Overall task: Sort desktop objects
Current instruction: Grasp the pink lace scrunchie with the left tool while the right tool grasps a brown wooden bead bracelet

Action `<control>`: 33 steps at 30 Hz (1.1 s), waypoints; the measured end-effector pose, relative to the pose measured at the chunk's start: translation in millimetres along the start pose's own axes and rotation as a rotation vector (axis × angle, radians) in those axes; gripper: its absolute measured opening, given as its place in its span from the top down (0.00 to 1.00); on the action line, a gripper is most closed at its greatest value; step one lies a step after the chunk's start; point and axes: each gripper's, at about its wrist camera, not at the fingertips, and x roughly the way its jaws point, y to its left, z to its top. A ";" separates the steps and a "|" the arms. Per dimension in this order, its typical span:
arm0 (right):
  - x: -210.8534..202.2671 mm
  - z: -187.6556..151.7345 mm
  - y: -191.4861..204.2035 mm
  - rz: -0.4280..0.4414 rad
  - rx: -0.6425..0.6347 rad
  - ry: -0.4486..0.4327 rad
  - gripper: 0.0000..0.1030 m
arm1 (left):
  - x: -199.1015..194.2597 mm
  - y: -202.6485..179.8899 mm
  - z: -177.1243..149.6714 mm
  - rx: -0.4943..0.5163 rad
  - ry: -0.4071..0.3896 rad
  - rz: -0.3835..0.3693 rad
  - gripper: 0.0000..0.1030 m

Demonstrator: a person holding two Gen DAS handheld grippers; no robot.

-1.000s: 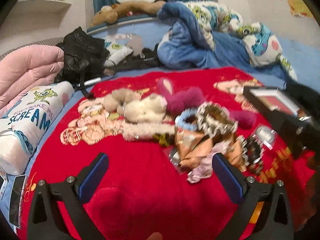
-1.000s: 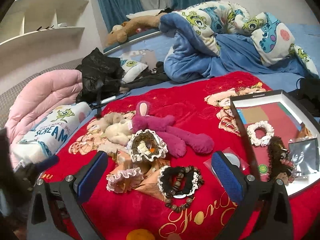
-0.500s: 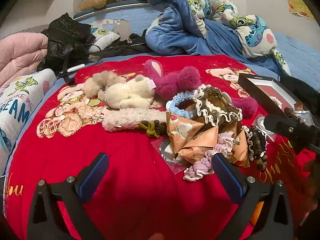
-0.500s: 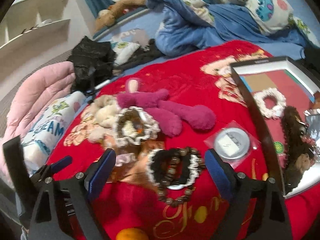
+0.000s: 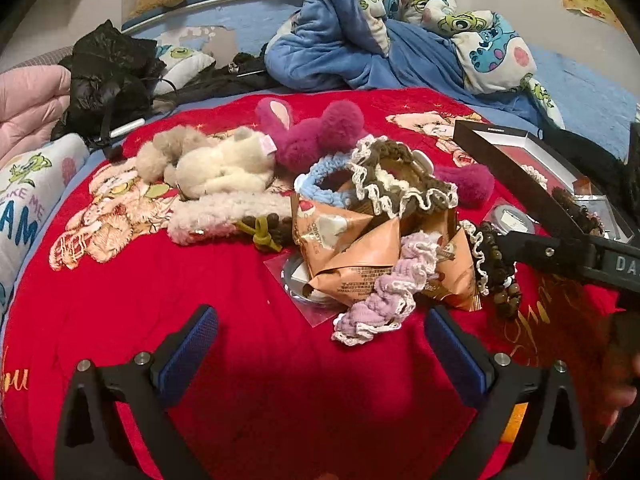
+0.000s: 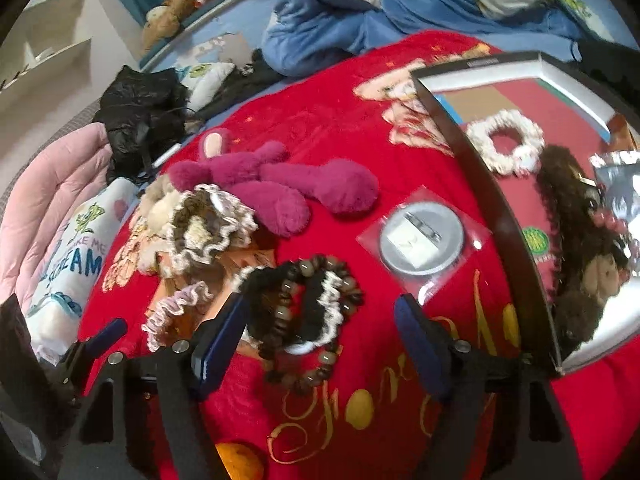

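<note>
A black scrunchie with white trim, wound with a wooden bead bracelet [image 6: 304, 300], lies on the red blanket [image 6: 360, 92]. My right gripper [image 6: 320, 336] is low over it, its jaws closing either side of it, and the right pad still stands apart from it. My left gripper [image 5: 320, 348] is open over bare blanket, just short of a lilac scrunchie [image 5: 384, 300] and orange snack packets [image 5: 360, 256]. A brown frilled scrunchie [image 5: 400, 184] tops the pile. The black box [image 6: 480, 168] to the right holds a white scrunchie [image 6: 506, 144].
A round badge in a clear sleeve [image 6: 422, 240] lies beside the box. A magenta plush [image 6: 280, 188] and a cream plush [image 5: 220, 168] sit behind the pile. Blue bedding [image 5: 340, 48], a black bag [image 5: 108, 68] and a pillow [image 6: 76, 264] ring the blanket. An orange [image 6: 240, 460] lies near my right gripper.
Both grippers have sunk and tipped down toward the pile. The right jaws have narrowed around the black scrunchie, and the right gripper now reaches into the left wrist view.
</note>
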 end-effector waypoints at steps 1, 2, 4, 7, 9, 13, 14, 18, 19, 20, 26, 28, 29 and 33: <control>-0.4 -0.5 -1.9 0.012 0.014 0.008 0.27 | -0.3 1.5 0.0 -0.009 -0.001 -0.010 0.01; -0.5 -0.7 -3.1 0.020 0.021 0.016 0.27 | -0.2 2.8 -0.1 -0.017 0.001 -0.013 0.04; 0.1 -1.9 -4.3 0.012 0.018 0.030 0.31 | 3.0 5.9 0.0 -0.034 0.016 -0.009 0.08; -0.5 -3.7 -6.5 -0.013 0.015 0.040 0.40 | 12.5 10.1 -0.5 -0.062 0.060 -0.022 0.19; -1.3 -4.8 -7.8 -0.003 0.014 0.047 0.40 | 14.7 10.0 -1.0 -0.064 0.068 -0.052 0.32; -2.7 -6.2 -8.6 -0.002 0.002 0.059 0.43 | 14.3 0.9 -1.9 -0.026 0.069 -0.054 0.53; -3.1 -6.6 -8.0 -0.003 -0.003 0.060 0.45 | 15.8 -0.8 -2.2 -0.017 0.076 -0.050 0.64; -4.2 -9.3 -6.2 0.022 -0.018 0.080 0.71 | 16.5 -3.4 -2.5 -0.004 0.080 -0.035 0.71; -3.4 -10.7 -4.7 0.031 -0.029 0.089 0.75 | 16.0 -2.3 -2.6 -0.012 0.079 -0.039 0.71; -2.6 -11.6 -2.6 0.027 -0.043 0.096 0.76 | 15.7 -1.2 -2.9 -0.017 0.080 -0.041 0.72; -2.2 -15.9 9.5 0.015 -0.120 0.101 0.88 | 11.1 0.0 -3.5 -0.023 0.070 -0.035 0.77; -2.8 -17.3 12.3 0.004 -0.136 0.089 0.92 | 9.0 -0.6 -3.5 -0.021 0.063 -0.031 0.77; -4.0 -17.1 13.4 0.001 -0.141 0.079 0.93 | 7.5 -0.8 -3.3 -0.021 0.058 -0.031 0.79; -12.1 -14.2 16.0 0.024 -0.137 0.037 0.94 | 0.7 -0.2 -3.0 -0.028 0.040 -0.033 0.82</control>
